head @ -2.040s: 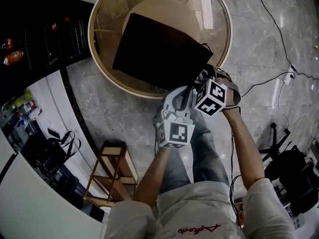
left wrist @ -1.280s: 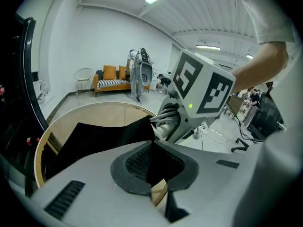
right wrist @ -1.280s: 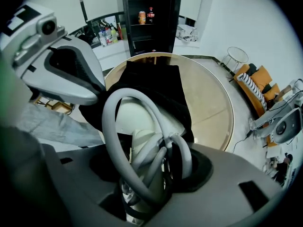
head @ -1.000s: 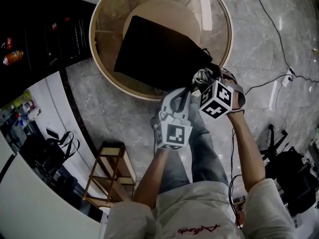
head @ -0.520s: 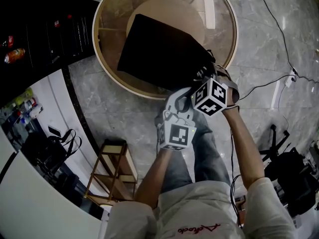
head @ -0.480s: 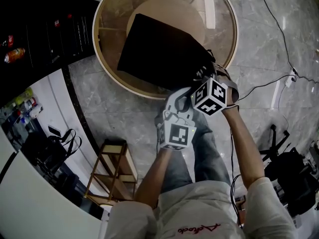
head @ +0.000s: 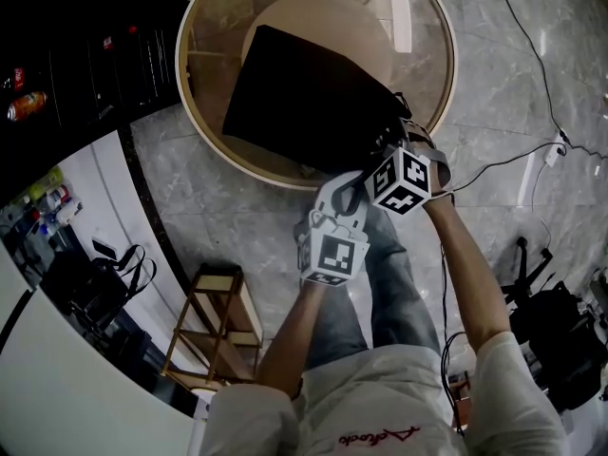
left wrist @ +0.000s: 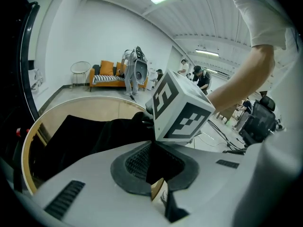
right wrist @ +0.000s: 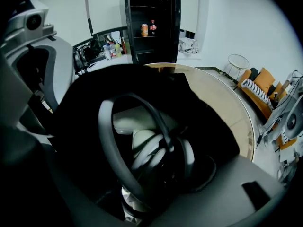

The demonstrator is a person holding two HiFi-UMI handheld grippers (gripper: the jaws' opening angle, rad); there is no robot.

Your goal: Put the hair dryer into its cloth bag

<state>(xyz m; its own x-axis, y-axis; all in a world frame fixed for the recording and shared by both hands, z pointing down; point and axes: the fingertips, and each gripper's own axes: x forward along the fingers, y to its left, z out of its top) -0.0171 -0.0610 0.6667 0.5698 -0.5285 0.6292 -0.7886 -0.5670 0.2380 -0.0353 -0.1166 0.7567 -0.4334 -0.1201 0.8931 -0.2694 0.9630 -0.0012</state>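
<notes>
A black cloth bag (head: 304, 93) lies on the round glass-topped table (head: 423, 27). My left gripper (head: 348, 184) is shut on the bag's near edge; in the left gripper view black cloth (left wrist: 85, 136) and a tan tag sit pinched between its jaws (left wrist: 154, 168). My right gripper (head: 386, 142) points steeply down into the bag's mouth. Its jaws (right wrist: 142, 155) have just been opening and stand wide. Between them lie the white hair dryer (right wrist: 137, 123) and its coiled grey cord (right wrist: 108, 141), inside the dark bag (right wrist: 142, 82); the pads do not press on them.
A black counter with bottles (head: 76, 55) borders the table at the left. A wooden step stool (head: 214, 331) stands on the marble floor near my legs. Cables (head: 532, 150) and a black chair (head: 560, 331) are at the right.
My right gripper has shifted slightly left and toward the bag's mouth, sinking into it. The left gripper and the bag have stayed put.
</notes>
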